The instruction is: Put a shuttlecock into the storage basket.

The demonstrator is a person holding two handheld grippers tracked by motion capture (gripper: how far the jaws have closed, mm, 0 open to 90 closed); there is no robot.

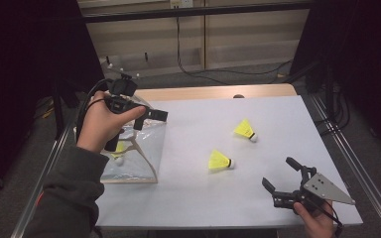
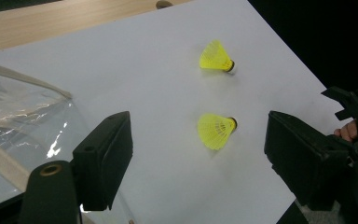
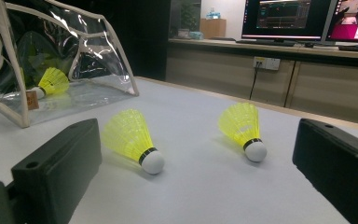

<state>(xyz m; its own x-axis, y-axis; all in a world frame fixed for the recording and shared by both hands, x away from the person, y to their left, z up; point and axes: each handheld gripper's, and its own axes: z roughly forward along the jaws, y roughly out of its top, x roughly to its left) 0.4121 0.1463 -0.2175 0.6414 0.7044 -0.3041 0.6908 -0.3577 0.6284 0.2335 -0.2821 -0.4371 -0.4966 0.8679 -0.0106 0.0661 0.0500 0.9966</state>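
Shuttlecocks are being collected into a clear pouch (image 1: 146, 148) with cream piping that stands at the left of the white desk (image 1: 258, 208). One yellow shuttlecock (image 3: 51, 83) already lies inside the pouch. Two more lie loose on the desk, well apart from the pouch: the nearer shuttlecock (image 1: 219, 160) at mid-desk, and the farther shuttlecock (image 1: 245, 130) beyond it toward the right.

Status of tools:
- The left hand-held gripper (image 1: 149, 118) hangs above the pouch's open top. Its jaws stand apart with nothing between them, and in the left gripper view they frame the nearer shuttlecock on the desk below.
- The right hand-held gripper (image 1: 284, 178) is held low at the near right corner of the desk. Its jaws stand wide apart and empty, aimed toward both loose shuttlecocks.

Step in hand, as judged: a pick-up of the next loose shuttlecock, with neither tool yet committed to one.

Next move calls for: bringing one set of open jaws down around the feather skirt or cork of the nearer shuttlecock, closing gently so that the skirt is not crushed, then carrying it over the pouch mouth.

Markings: a small brown tag (image 3: 32, 100) sits on the pouch edge, and screens (image 3: 286, 18) glow in the background; no writing on either can be read. The shuttlecocks bear a black band (image 3: 147, 153) only.
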